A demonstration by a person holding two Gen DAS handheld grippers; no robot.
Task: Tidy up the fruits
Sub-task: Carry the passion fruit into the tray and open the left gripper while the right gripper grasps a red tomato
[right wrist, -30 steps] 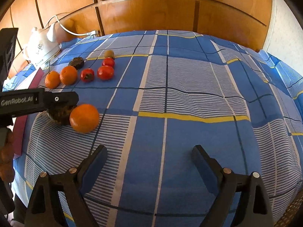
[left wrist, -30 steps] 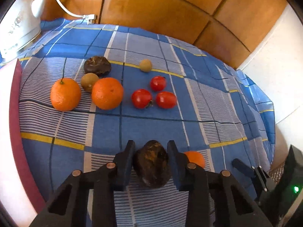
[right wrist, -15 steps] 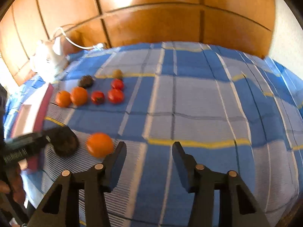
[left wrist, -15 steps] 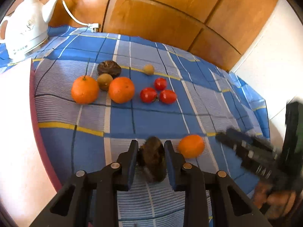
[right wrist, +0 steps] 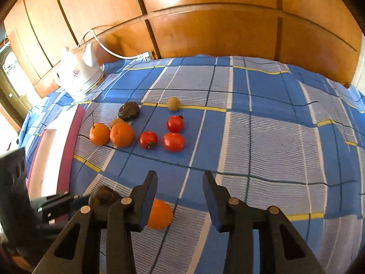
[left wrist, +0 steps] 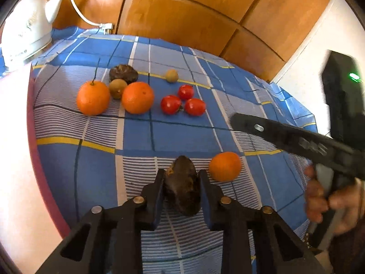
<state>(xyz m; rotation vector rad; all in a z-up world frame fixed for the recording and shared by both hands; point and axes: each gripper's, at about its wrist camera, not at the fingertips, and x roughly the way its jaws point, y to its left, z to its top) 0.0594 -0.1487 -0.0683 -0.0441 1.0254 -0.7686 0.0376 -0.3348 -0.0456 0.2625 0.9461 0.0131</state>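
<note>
My left gripper [left wrist: 181, 178] is shut on a dark brown wrinkled fruit [left wrist: 182, 185] and holds it above the blue checked cloth [left wrist: 159, 137]. A lone orange [left wrist: 225, 166] lies just to its right; in the right wrist view this orange [right wrist: 159, 214] is partly behind the left finger [right wrist: 146, 196]. My right gripper [right wrist: 180, 189] is open and empty above it. Farther back lie two oranges [left wrist: 93, 100] [left wrist: 137, 97], three tomatoes [left wrist: 182, 101], two small greenish fruits [left wrist: 117, 88] [left wrist: 171, 75] and a second dark fruit [left wrist: 123, 73].
A white electric kettle [right wrist: 78, 74] with its cord stands at the back left. A pink and white board [left wrist: 13, 159] lies along the left edge. Wooden panels [right wrist: 228, 22] rise behind the table. The right gripper's arm [left wrist: 296, 141] crosses the left wrist view.
My left gripper has lifted the dark fruit off the cloth and drawn back. My right gripper has swung left over the lone orange, with its jaws narrower than before.
</note>
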